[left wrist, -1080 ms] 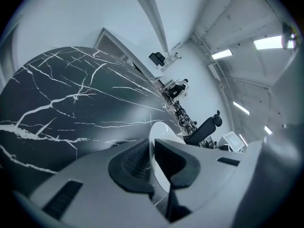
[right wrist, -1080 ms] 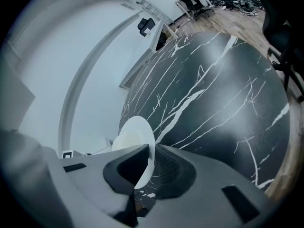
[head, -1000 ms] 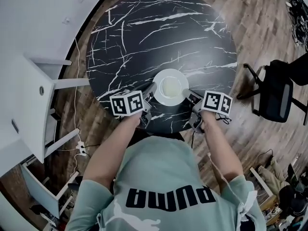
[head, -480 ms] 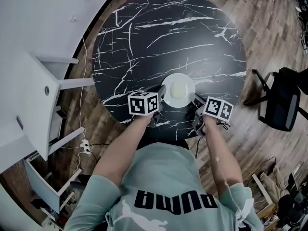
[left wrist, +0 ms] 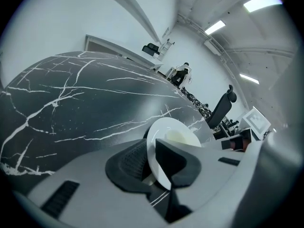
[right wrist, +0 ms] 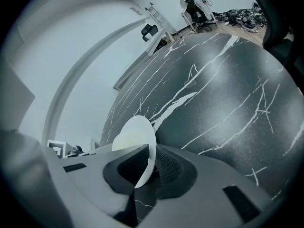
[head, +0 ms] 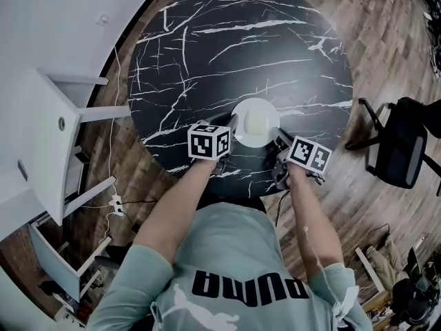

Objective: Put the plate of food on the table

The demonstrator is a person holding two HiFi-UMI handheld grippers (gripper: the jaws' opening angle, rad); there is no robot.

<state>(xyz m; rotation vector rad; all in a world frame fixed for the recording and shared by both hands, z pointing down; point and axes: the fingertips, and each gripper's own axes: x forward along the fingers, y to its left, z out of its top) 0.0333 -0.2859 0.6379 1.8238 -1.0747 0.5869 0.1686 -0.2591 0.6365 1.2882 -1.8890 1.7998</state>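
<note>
A white plate (head: 255, 123) with a pale mound of food on it is over the near part of the round black marble table (head: 207, 54). My left gripper (head: 230, 129) is shut on the plate's left rim, and my right gripper (head: 277, 139) is shut on its right rim. In the left gripper view the plate (left wrist: 166, 139) stands edge-on between the dark pads (left wrist: 130, 163). In the right gripper view the plate (right wrist: 135, 139) is pinched the same way between the pads (right wrist: 171, 167). I cannot tell whether the plate touches the tabletop.
A black office chair (head: 400, 143) stands right of the table on the wooden floor. White furniture (head: 48, 116) and a cable with a power strip (head: 116, 205) lie to the left. The table's far half (head: 241, 26) carries nothing.
Both grippers, with the plate held between them, have shifted a little further over the table, away from its near edge. Their hold on the rim is unchanged.
</note>
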